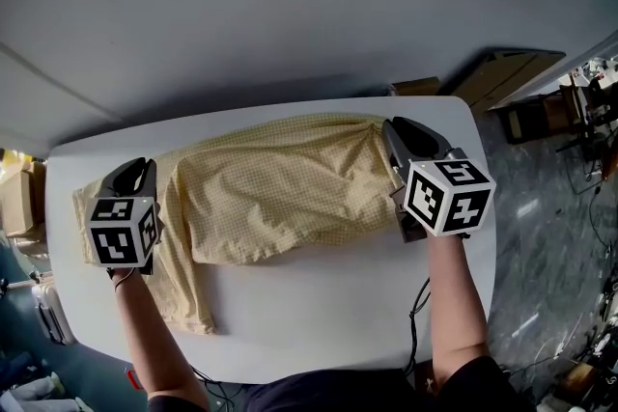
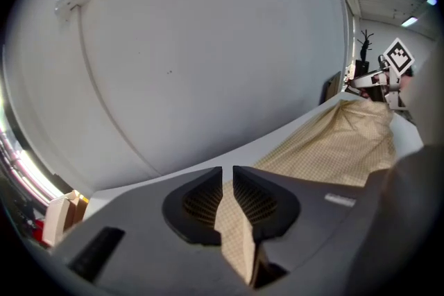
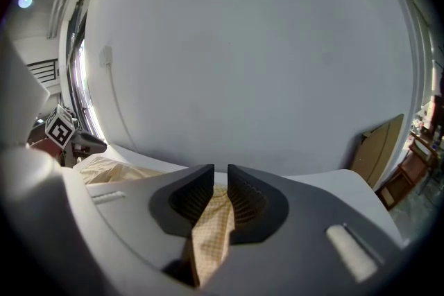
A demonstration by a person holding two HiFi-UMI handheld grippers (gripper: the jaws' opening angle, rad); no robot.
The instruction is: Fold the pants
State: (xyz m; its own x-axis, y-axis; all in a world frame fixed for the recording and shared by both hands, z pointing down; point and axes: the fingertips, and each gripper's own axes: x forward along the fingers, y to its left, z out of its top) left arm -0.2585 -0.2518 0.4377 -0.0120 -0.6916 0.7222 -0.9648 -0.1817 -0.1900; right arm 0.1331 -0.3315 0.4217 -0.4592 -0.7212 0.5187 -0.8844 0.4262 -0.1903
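Pale yellow checked pants point(image 1: 280, 188) lie spread across the white table point(image 1: 319, 323), with one leg hanging toward the front left. My left gripper point(image 1: 135, 174) pinches the left end of the cloth. In the left gripper view, a strip of the fabric point(image 2: 236, 232) sits between the nearly closed jaws of that gripper point(image 2: 227, 180), and the rest of the pants point(image 2: 340, 145) stretches away to the right. My right gripper point(image 1: 401, 138) grips the right end at the far corner. The right gripper view shows a fold of fabric point(image 3: 211, 225) pinched in its jaws point(image 3: 220, 180).
A plain grey wall stands close behind the table. Flat cardboard point(image 1: 502, 77) leans at the back right. Boxes point(image 1: 14, 198) stand left of the table, and cables and clutter point(image 1: 589, 111) lie on the floor to the right. Both table ends are close to the grippers.
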